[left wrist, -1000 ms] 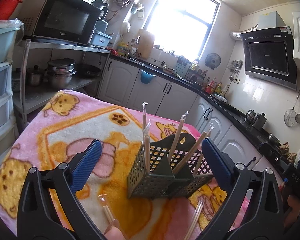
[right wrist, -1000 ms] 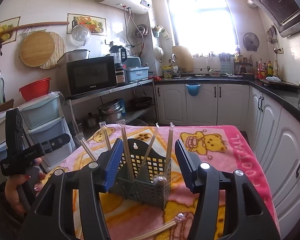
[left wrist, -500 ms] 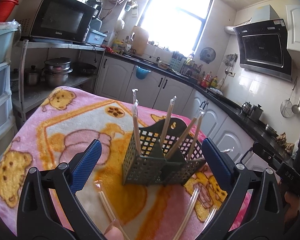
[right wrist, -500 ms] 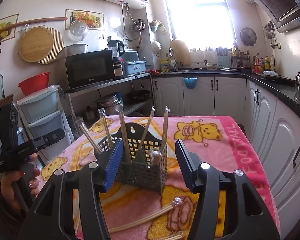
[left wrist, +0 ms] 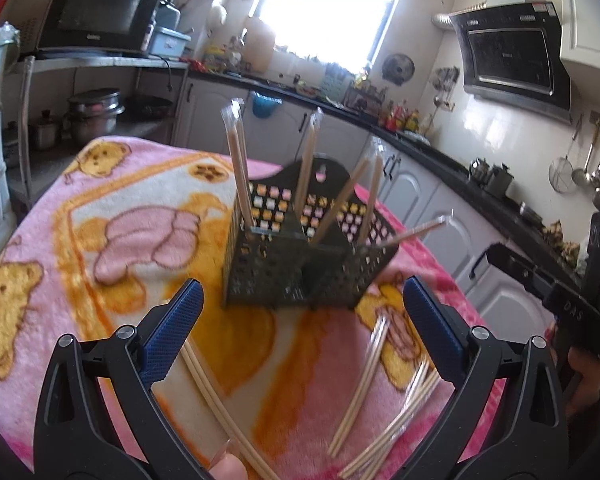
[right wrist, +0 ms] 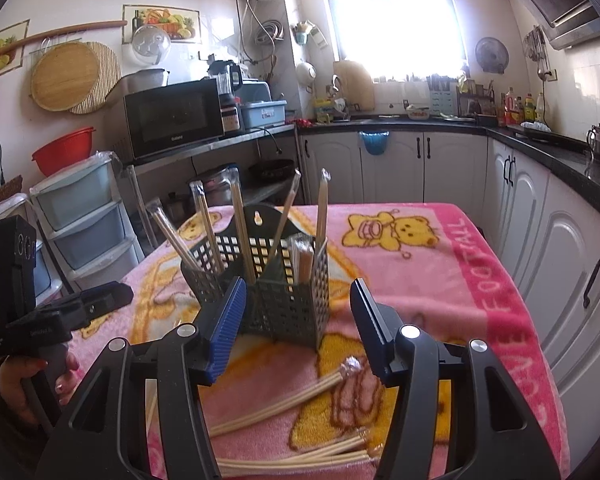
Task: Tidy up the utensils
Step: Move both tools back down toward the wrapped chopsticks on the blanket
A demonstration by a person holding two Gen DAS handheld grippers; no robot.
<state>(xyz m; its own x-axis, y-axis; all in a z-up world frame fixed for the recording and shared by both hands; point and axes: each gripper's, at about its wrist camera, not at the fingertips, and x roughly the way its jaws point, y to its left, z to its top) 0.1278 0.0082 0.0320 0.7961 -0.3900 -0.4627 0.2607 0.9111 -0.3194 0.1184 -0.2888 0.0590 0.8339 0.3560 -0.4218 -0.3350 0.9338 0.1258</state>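
Observation:
A dark perforated utensil caddy (left wrist: 300, 272) stands on the pink blanket (left wrist: 112, 208), with several wrapped chopstick pairs (left wrist: 238, 168) standing in it. It also shows in the right wrist view (right wrist: 268, 296). More wrapped chopsticks lie loose on the blanket (left wrist: 364, 372), also in the right wrist view (right wrist: 284, 404). My left gripper (left wrist: 300, 328) is open and empty, just in front of the caddy and above the loose chopsticks. My right gripper (right wrist: 298, 328) is open and empty, in front of the caddy from the other side.
White kitchen cabinets (right wrist: 420, 168) and a black counter run behind and to the right. A shelf with a microwave (right wrist: 172, 120) and pots, and plastic drawers (right wrist: 80, 220), stand to the left of the table.
Both grippers have pulled back from the caddy and tilted down, so more loose chopsticks on the blanket show. Both stay open.

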